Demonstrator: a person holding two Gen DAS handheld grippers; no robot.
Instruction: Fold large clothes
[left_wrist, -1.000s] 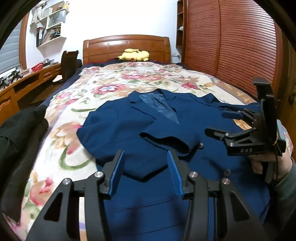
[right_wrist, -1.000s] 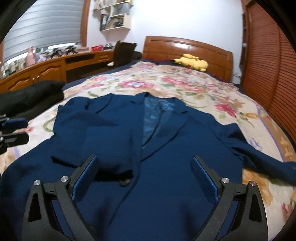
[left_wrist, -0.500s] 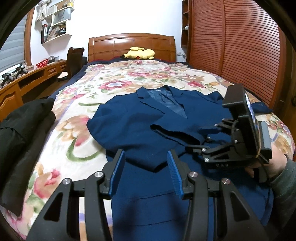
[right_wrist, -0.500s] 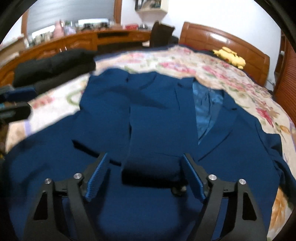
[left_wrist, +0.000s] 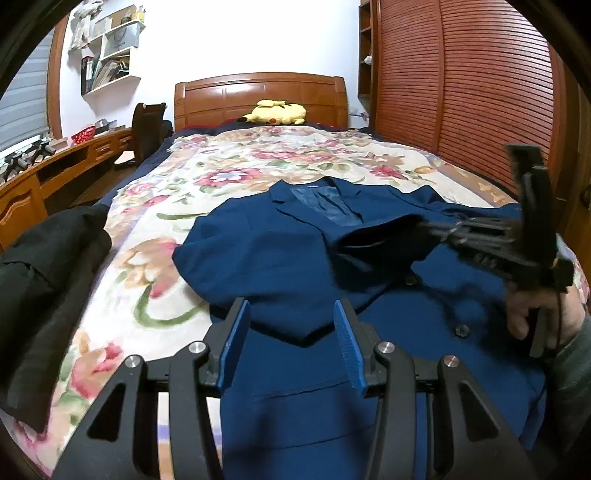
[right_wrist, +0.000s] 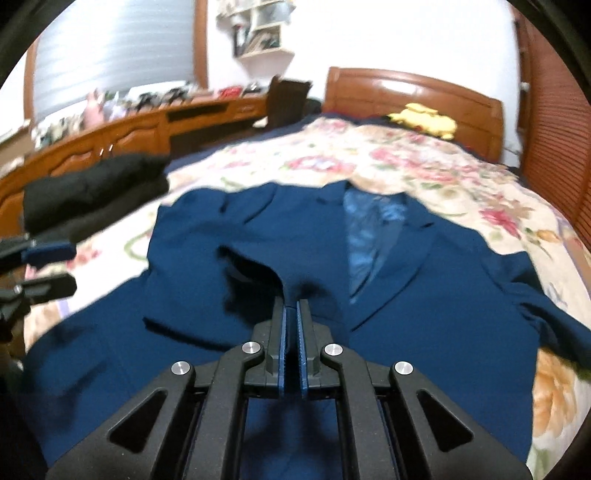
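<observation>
A navy blue jacket (left_wrist: 288, 258) lies face up on the floral bedspread (left_wrist: 258, 166), one sleeve folded across its chest. My right gripper (right_wrist: 291, 308) is closing tight on that sleeve's cuff (right_wrist: 255, 269), which is bunched and raised a little at the pads. In the left wrist view the right gripper (left_wrist: 428, 230) reaches in from the right, blurred, with a hand (left_wrist: 535, 314) on its handle. My left gripper (left_wrist: 291, 332) hovers open over the jacket's lower left part with nothing between its pads. It shows at the left edge of the right wrist view (right_wrist: 51, 269).
A black garment (left_wrist: 44, 280) lies folded at the bed's left edge. A yellow plush toy (left_wrist: 277, 112) rests by the wooden headboard (left_wrist: 258, 92). A wooden desk (left_wrist: 37, 177) and chair (left_wrist: 147, 125) stand left, slatted wardrobe doors (left_wrist: 461, 110) right.
My right gripper moved left over the folded sleeve and went from wide open to shut on its cuff, which now stands lifted. The left gripper kept its opening and place.
</observation>
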